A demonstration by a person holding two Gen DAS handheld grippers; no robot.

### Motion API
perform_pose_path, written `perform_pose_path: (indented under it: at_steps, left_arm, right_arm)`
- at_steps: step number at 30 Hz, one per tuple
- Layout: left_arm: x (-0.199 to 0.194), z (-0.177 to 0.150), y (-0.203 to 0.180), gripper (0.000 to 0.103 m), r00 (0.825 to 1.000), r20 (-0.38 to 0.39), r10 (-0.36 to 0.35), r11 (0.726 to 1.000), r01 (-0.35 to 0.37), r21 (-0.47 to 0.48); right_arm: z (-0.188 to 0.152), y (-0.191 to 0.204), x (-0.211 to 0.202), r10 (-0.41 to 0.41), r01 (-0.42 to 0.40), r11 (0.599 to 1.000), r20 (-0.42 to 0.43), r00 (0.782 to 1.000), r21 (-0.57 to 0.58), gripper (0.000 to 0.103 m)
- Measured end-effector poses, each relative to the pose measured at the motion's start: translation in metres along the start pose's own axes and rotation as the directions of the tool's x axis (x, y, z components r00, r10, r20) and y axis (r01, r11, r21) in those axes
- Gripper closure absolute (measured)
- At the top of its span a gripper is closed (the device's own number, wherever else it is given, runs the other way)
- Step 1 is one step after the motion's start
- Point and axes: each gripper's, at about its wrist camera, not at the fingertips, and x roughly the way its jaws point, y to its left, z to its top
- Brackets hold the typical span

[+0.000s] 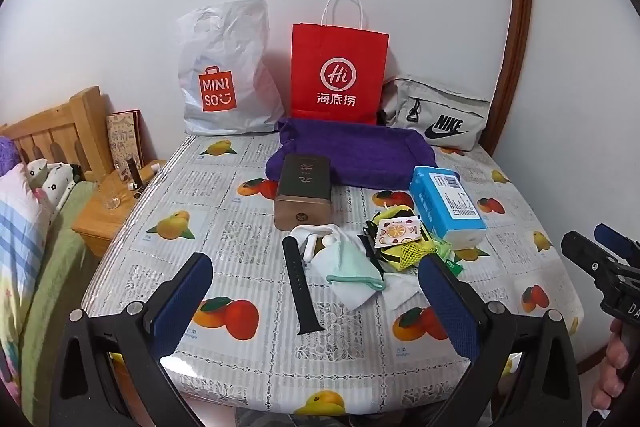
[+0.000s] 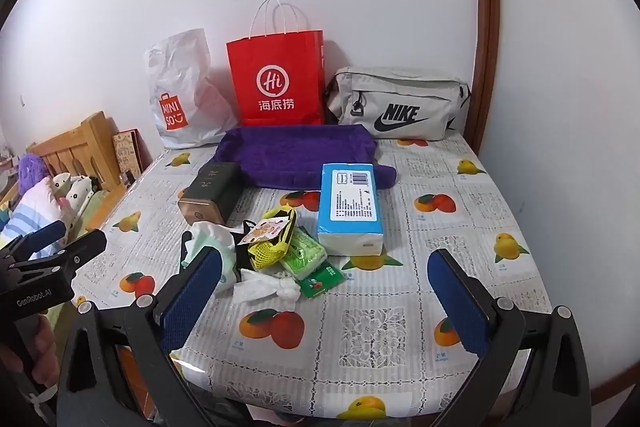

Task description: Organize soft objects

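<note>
A heap of small items lies mid-table: a pale green face mask [image 1: 352, 263] [image 2: 208, 247], white tissues [image 2: 268, 287], a yellow mesh pouch [image 1: 404, 247] [image 2: 272, 247], green tissue packs [image 2: 304, 251] and a black watch strap [image 1: 302, 291]. A blue tissue pack [image 1: 446, 205] [image 2: 350, 203] and a dark tin box [image 1: 304, 191] [image 2: 212, 197] sit behind the heap. A purple fabric tray [image 1: 360, 151] [image 2: 296, 151] lies further back. My left gripper [image 1: 316, 303] is open and empty, just in front of the heap. My right gripper [image 2: 324, 299] is open and empty, right of the heap.
A Miniso plastic bag [image 1: 224, 75] [image 2: 180, 99], a red paper bag [image 1: 338, 71] [image 2: 280, 79] and a grey Nike bag [image 1: 440, 115] [image 2: 400, 103] stand along the back wall. The fruit-print tablecloth [image 1: 240, 239] covers the table. A bed and wooden nightstand [image 1: 108, 211] are at left.
</note>
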Motion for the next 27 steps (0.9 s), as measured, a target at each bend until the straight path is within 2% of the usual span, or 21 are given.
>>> perform_pose_path:
  at_steps: [27]
  left_arm:
    - [-0.0070, 0.0018, -0.0009, 0.000, 1.000, 0.008, 0.010, 1.000, -0.010, 0.009]
  right_arm:
    - [-0.0040, -0.0033, -0.0040, 0.002, -0.003, 1.000, 0.017, 1.000, 0.015, 0.002]
